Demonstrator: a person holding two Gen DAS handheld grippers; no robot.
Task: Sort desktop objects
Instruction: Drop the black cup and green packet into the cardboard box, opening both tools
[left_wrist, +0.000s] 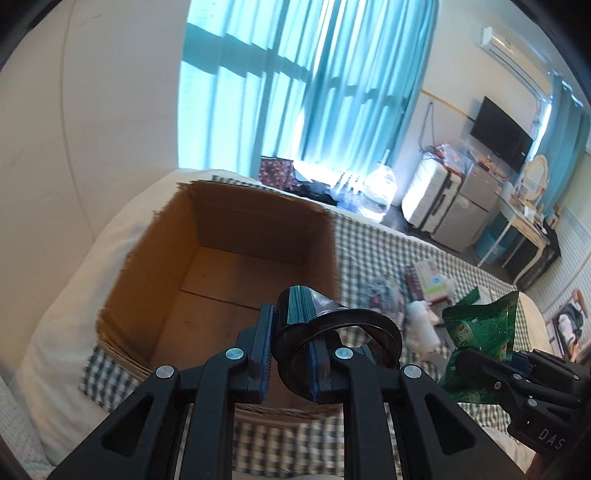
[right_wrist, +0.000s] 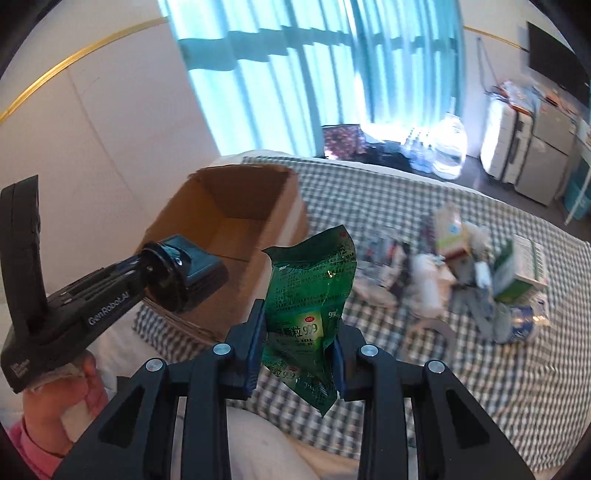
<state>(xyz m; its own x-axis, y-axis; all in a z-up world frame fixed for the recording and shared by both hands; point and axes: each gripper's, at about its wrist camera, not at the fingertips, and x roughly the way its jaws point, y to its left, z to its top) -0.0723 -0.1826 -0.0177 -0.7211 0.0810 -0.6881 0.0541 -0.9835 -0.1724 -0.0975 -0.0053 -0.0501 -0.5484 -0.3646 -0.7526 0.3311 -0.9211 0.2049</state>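
Checked bedding lies under an open cardboard box (left_wrist: 236, 273). Your left gripper (left_wrist: 291, 354) is clamped on a black folded object (left_wrist: 295, 314) above the box's near edge; to its right, your right gripper (right_wrist: 297, 354) pinches a green packet (right_wrist: 310, 295) over the bed.

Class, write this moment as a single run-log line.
left claw: shut on black tape dispenser | right claw: shut on green sachet | cardboard box: open, looks empty | clutter pile: unsorted

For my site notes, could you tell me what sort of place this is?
Probably a lived-in bedroom: a bed with a checked sheet, teal curtains and a wall TV.
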